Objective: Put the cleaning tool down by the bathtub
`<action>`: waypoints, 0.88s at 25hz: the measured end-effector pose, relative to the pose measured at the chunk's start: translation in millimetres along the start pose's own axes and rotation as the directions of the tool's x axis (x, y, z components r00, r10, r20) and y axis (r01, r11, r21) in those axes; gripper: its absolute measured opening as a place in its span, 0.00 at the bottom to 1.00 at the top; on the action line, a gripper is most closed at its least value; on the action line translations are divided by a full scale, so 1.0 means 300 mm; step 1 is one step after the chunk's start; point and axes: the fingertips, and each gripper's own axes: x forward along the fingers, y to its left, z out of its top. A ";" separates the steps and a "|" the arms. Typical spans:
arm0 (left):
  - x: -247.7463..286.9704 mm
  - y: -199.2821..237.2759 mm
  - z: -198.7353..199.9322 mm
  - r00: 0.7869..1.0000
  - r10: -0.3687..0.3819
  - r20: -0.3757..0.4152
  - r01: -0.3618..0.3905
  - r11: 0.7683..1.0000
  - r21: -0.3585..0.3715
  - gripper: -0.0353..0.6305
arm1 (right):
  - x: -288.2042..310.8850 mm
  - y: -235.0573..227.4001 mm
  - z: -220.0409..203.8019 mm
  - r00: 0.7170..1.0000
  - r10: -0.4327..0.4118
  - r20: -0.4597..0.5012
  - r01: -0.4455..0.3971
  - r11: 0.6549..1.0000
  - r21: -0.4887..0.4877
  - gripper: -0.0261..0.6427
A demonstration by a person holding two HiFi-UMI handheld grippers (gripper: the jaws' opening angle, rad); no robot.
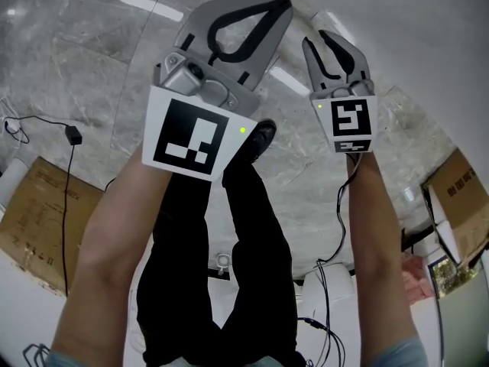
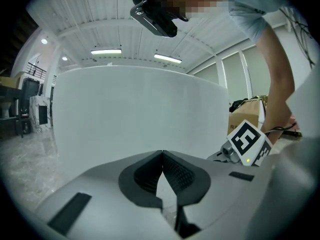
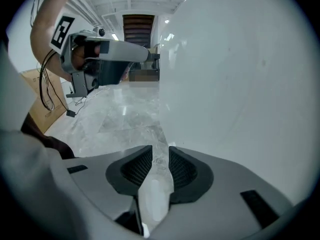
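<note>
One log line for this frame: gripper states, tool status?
left gripper: shut, empty | right gripper: open, empty | cleaning tool: not in view | bathtub: white wall ahead of both grippers

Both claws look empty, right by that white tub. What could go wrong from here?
Two modest risks. The right gripper, open and empty, seems close beside the white bathtub, so a sideways swing might knock it. A loose cable hangs from that arm near the person's legs and could snag or trip them.

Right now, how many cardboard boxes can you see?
2. One cardboard box lies at the head view's left edge, the second box at its right edge; more may be hidden.
</note>
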 end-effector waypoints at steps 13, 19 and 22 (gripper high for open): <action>-0.150 -0.032 0.565 0.993 0.052 0.107 -0.049 0.998 -0.030 0.08 | -0.469 -0.062 0.552 0.956 -0.112 0.270 0.116 0.993 0.001 0.16; -0.231 -0.027 0.829 0.984 0.076 0.163 -0.069 0.996 -0.048 0.08 | -0.705 -0.102 0.794 0.903 -0.197 0.383 0.184 0.980 0.071 0.13; -0.277 -0.032 0.947 0.981 0.086 0.176 -0.081 0.996 -0.038 0.08 | -0.837 -0.126 0.913 0.862 -0.253 0.439 0.219 0.967 0.128 0.09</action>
